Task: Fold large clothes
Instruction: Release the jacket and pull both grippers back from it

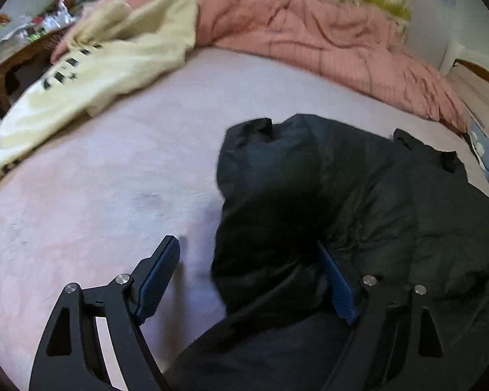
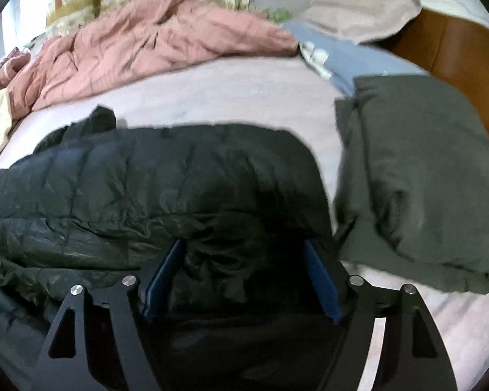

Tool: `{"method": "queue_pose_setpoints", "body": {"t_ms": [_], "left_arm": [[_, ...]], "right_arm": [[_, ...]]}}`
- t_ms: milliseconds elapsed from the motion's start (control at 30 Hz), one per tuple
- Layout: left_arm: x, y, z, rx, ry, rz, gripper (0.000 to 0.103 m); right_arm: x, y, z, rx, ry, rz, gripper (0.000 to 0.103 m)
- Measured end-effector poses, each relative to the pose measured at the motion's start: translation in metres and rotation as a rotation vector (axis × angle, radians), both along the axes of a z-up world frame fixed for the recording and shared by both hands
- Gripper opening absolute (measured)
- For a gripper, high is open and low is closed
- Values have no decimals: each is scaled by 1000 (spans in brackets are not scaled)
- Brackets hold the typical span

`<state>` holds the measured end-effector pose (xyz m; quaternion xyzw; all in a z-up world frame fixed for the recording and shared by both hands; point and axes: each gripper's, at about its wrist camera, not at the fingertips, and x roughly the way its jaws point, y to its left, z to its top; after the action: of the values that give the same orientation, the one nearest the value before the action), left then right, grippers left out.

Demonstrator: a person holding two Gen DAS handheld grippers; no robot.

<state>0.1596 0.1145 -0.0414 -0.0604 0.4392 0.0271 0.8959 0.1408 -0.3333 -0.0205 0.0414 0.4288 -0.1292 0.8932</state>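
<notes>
Black puffer jacket lies bunched on the pink bed sheet. Left gripper and right gripper both spread wide, jacket fabric between the fingers, nothing clamped.

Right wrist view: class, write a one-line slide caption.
Open right gripper over a folded black puffer jacket on the bed, a grey folded garment beside it.
</notes>
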Motion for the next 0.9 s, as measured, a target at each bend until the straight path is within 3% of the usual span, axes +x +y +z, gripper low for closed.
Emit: {"method": "queue_pose_setpoints", "body": {"t_ms": [167,233,300,400,500,600,667,733,833,900], "left_arm": [[-52,5,28,-49,-140,-36,82],[-75,3,38,-45,-192,-39,89],[-86,-2,39,-24,-182,-42,90],[-90,-9,17,18,-129,-50,90],[-102,-9,-2,-6,-152,3,91],[-121,-10,9,-4,-188,16,90],[-145,-8,16,-5,-210,43,84],[-171,-8,31,-15,-300,20,84],[-207,-19,57,43,-448,-33,85],[-231,-25,62,23,-538,-53,91]], "right_arm": [[-26,-12,24,76,-66,36,76],[-41,-18,39,134,-135,59,78],[-57,-19,50,208,-191,91,78],[-73,-7,41,273,-183,136,78],[-85,10,10,207,-90,131,78],[-95,28,-12,63,-52,149,78],[-104,37,-10,-13,-64,152,78],[-121,35,0,-16,-124,129,78],[-160,28,20,74,-280,117,79],[-184,31,29,117,-365,144,80]]}}
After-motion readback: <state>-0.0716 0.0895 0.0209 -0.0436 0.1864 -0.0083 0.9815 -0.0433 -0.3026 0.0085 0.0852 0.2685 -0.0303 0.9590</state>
